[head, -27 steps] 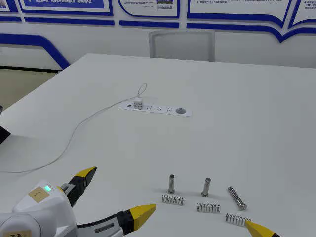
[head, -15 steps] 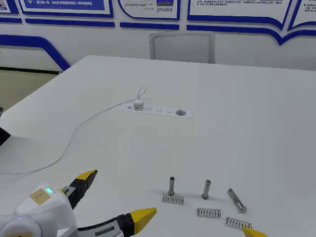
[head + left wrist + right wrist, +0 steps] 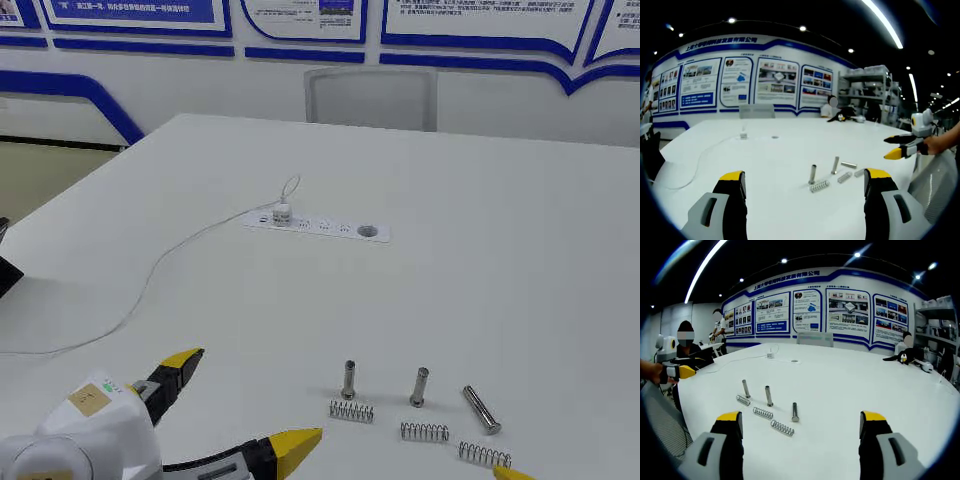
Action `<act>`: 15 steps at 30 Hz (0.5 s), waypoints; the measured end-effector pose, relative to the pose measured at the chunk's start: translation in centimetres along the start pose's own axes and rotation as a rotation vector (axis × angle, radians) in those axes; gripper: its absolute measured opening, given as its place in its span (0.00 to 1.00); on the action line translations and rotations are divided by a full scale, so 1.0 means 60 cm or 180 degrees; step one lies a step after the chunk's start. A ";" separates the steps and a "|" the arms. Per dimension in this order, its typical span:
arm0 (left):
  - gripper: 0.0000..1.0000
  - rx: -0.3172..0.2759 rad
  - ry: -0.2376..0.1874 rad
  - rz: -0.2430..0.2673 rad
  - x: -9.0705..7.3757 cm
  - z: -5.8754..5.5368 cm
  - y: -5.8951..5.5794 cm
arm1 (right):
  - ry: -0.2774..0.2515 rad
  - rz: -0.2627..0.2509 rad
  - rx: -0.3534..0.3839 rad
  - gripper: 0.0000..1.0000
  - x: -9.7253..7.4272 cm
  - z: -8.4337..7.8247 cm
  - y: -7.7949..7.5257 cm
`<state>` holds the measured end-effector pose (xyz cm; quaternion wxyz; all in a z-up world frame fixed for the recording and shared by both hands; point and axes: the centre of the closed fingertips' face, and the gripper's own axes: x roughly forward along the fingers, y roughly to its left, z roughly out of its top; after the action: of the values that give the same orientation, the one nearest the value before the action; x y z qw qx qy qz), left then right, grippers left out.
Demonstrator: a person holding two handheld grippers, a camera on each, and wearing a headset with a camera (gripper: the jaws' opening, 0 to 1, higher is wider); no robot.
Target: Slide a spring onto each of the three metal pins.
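Two metal pins [image 3: 348, 379] [image 3: 418, 386] stand upright on the white table, and a third pin [image 3: 481, 409] lies flat to their right. One spring lies in front of each: left spring [image 3: 351, 411], middle spring [image 3: 424, 432], right spring [image 3: 484, 455]. My left gripper [image 3: 240, 402] hovers open at the lower left, well short of the pins [image 3: 812, 174]. One yellow tip of my right gripper [image 3: 510, 473] shows at the bottom edge, just past the right spring. In its own view the right gripper [image 3: 801, 416] is open, with the springs [image 3: 762, 413] ahead and nothing between the jaws.
A white power strip [image 3: 315, 225] with a plug and a thin cable [image 3: 150, 275] lies mid-table, far beyond the pins. A grey chair [image 3: 370, 97] stands at the far edge. Other people are at the table ends in the gripper views.
The head camera has tilted slightly. The right gripper's tip has dropped back toward the bottom edge of the head view. Pins, springs and the left gripper have stayed put.
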<state>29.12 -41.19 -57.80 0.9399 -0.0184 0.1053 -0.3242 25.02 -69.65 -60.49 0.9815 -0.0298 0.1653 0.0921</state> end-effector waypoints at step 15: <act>1.00 0.0087 -0.0099 0.0070 -0.003 0.014 0.005 | 0.0032 0.0152 -0.0010 0.96 0.003 -0.003 0.018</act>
<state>29.32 -40.86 -56.97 0.9451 -0.0095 0.0864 -0.3149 24.94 -68.60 -60.77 0.9781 -0.0278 0.1707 0.1156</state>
